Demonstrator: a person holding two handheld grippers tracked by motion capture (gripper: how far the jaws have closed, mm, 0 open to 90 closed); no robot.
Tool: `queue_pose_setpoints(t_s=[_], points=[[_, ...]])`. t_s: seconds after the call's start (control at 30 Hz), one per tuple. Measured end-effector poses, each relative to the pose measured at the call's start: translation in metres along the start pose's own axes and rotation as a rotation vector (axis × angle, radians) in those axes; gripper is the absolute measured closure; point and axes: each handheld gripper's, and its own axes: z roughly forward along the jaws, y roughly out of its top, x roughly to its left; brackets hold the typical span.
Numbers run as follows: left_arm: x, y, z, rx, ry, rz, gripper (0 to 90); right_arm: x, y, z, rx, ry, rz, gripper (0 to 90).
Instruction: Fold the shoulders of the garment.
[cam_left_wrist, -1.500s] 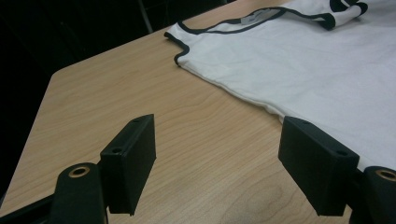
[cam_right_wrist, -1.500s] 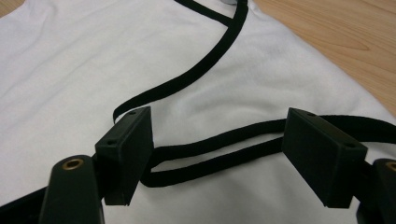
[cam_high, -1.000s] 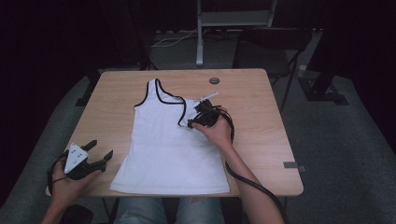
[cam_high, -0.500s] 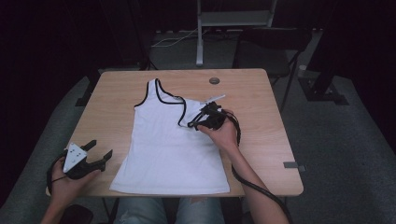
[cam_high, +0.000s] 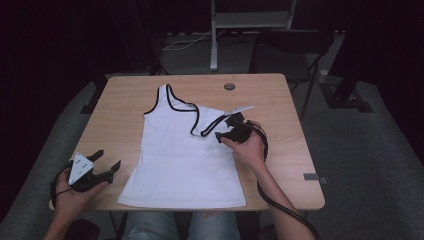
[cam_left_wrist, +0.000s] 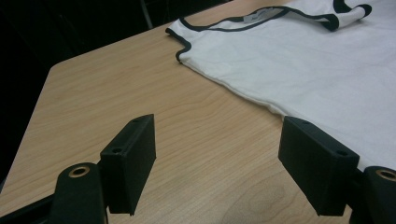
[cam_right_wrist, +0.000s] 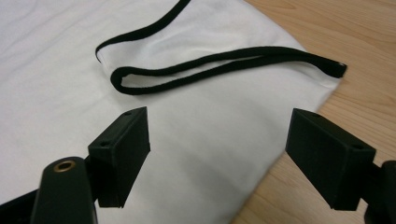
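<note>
Right gripper (cam_high: 228, 128) had backed off toward the person since a second earlier and let go of the strap; earlier it sat on the folded shoulder, now its jaws stood wide apart and empty at the right armhole edge of the white tank top (cam_high: 182, 160). Tank top lay flat on the wooden table (cam_high: 125, 107), hem toward the person, black trim on neck and armholes. Right shoulder strap (cam_high: 206, 125) was folded down and inward onto the chest; right gripper view had the black strap loop (cam_right_wrist: 210, 67) lying just beyond the open jaws, not touching them. Left gripper (cam_high: 107, 160) hadn't shifted, held in the left hand (cam_high: 75, 192) at the near-left table corner, jaws apart, nothing between them, just beside the shirt's left hem. Small round dark disc (cam_high: 229, 86) sat near the far table edge, well apart from the shirt.
</note>
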Motion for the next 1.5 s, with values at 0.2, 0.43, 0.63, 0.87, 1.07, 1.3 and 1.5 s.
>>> queue_pose_setpoints(t_s=[0.2, 0.43, 0.63, 0.87, 1.07, 1.3, 1.5], points=[[0.000, 0.000, 0.000, -0.001, 0.001, -0.004, 27.6, -0.005, -0.007, -0.008, -0.009, -0.011, 0.009, 20.8], [0.000, 0.000, 0.000, 0.003, 0.001, 0.003, 27.6, -0.012, -0.020, -0.015, -0.014, -0.023, 0.027, 20.7], [0.000, 0.000, 0.000, 0.002, 0.003, -0.001, 27.6, -0.016, -0.028, -0.021, -0.014, -0.036, 0.039, 20.7], [0.000, 0.000, 0.000, 0.001, 0.002, -0.002, 27.6, -0.018, -0.036, -0.026, -0.017, -0.044, 0.046, 20.7], [0.000, 0.000, 0.000, 0.002, 0.002, 0.001, 27.6, -0.020, -0.045, -0.035, -0.030, -0.062, 0.052, 20.7], [0.000, 0.000, 0.000, 0.003, 0.004, 0.000, 27.6, -0.026, -0.058, -0.044, -0.045, -0.082, 0.077, 20.7], [0.000, 0.000, 0.000, 0.003, 0.004, -0.002, 27.6, -0.028, -0.069, -0.052, -0.066, -0.101, 0.091, 20.6]])
